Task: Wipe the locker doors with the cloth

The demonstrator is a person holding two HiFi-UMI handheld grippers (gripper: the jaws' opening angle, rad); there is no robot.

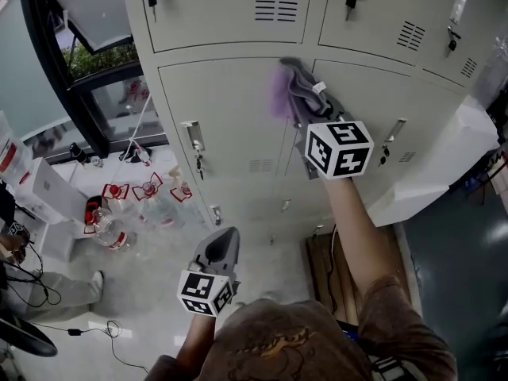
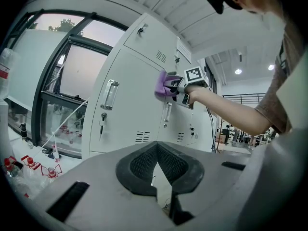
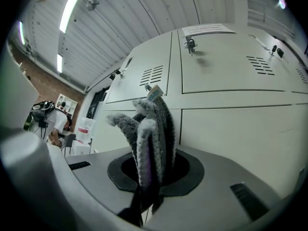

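Purple-grey and bunched: grips the cloth (image 1: 295,90) tight in the right tongs (image 1: 312,105), pressing it on the locker door (image 1: 230,101) straight ahead, near its top corner. Holds the left tongs (image 1: 226,243) closed on nothing, low, well back from the lockers.

The floor (image 1: 151,284) is pale grey and shiny. A big window (image 1: 99,58) with a dark frame shows green plants outside. Clear bottles (image 1: 107,228) with red on them sit on the floor, near a thin black cable (image 1: 111,336). Long lights (image 3: 72,6) glow on the white ceiling (image 3: 139,18).
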